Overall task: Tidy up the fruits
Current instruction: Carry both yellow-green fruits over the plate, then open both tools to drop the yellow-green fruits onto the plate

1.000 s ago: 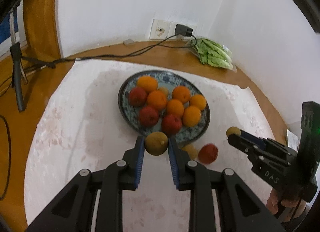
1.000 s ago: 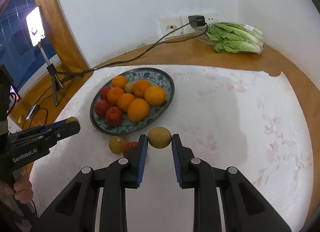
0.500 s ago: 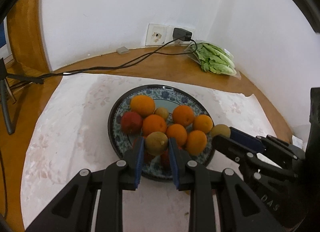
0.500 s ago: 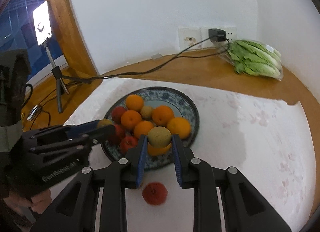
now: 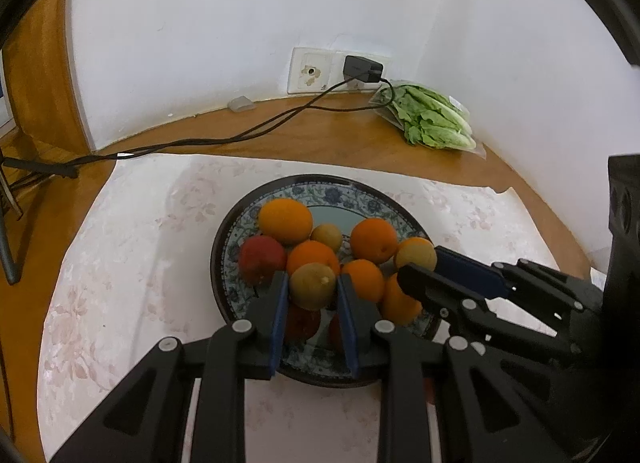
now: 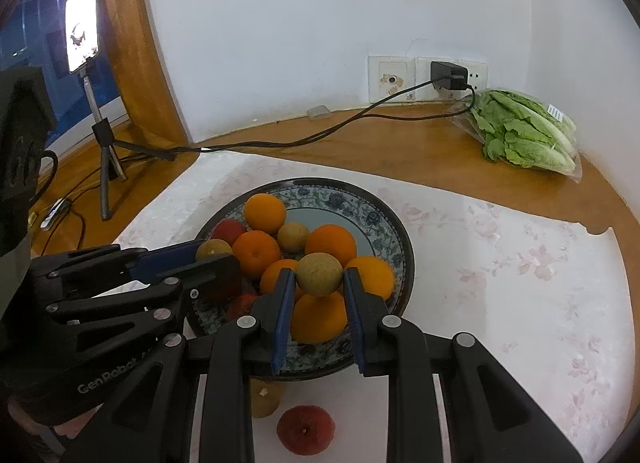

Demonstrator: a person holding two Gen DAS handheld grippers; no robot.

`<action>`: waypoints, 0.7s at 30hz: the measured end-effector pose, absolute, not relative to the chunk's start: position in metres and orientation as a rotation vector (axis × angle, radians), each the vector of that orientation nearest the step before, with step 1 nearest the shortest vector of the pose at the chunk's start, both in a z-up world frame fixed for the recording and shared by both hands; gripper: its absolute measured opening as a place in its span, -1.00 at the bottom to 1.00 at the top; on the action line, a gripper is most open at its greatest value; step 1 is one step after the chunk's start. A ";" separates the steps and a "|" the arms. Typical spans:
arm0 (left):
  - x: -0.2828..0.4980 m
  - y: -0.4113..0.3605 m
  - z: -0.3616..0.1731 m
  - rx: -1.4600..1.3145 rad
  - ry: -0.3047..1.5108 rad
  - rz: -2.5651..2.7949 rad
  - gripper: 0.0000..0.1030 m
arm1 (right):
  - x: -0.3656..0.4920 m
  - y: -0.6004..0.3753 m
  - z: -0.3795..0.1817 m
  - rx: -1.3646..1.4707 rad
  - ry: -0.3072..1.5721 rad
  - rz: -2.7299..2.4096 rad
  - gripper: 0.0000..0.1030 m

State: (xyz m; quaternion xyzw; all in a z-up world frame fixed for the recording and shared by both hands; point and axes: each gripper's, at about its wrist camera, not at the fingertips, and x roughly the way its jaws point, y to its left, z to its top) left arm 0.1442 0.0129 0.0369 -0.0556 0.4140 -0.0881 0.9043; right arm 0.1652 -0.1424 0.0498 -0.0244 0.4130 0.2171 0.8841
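A blue-patterned plate (image 5: 320, 184) (image 6: 380, 219) holds several oranges, red apples and small brown fruits. My left gripper (image 5: 312, 283) is shut on a brown-green round fruit (image 5: 310, 293) and hangs over the near side of the pile. My right gripper (image 6: 319, 277) is shut on a similar brown fruit (image 6: 320, 272) above an orange. Each gripper shows in the other's view: the right gripper (image 5: 416, 263) on the right, the left gripper (image 6: 216, 253) on the left. A red apple (image 6: 306, 429) and a brown fruit (image 6: 264, 399) lie on the cloth in front of the plate.
A white floral cloth (image 6: 520, 283) covers the wooden table. Bagged lettuce (image 5: 434, 123) (image 6: 524, 131) lies in the back right corner. A charger cable (image 6: 320, 135) runs along the back. A phone on a tripod (image 6: 82, 37) stands at left. Walls close the back and right.
Both grippers have carried their brown fruits forward from in front of the plate to above the piled fruit. The two grippers have come closer together.
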 end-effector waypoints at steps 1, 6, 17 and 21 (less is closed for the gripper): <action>0.145 0.013 0.037 -0.116 0.856 -0.183 -0.52 | 0.165 -0.143 0.050 -0.050 0.860 0.453 -0.50; 0.147 0.013 0.037 -0.119 0.860 -0.188 -0.53 | 0.168 -0.143 0.049 -0.047 0.859 0.452 -0.50; 0.138 0.011 0.044 -0.105 0.850 -0.199 -0.30 | 0.163 -0.157 0.056 0.004 0.850 0.436 -0.33; 0.130 0.008 0.050 -0.096 0.843 -0.201 -0.20 | 0.154 -0.163 0.061 0.021 0.844 0.432 -0.30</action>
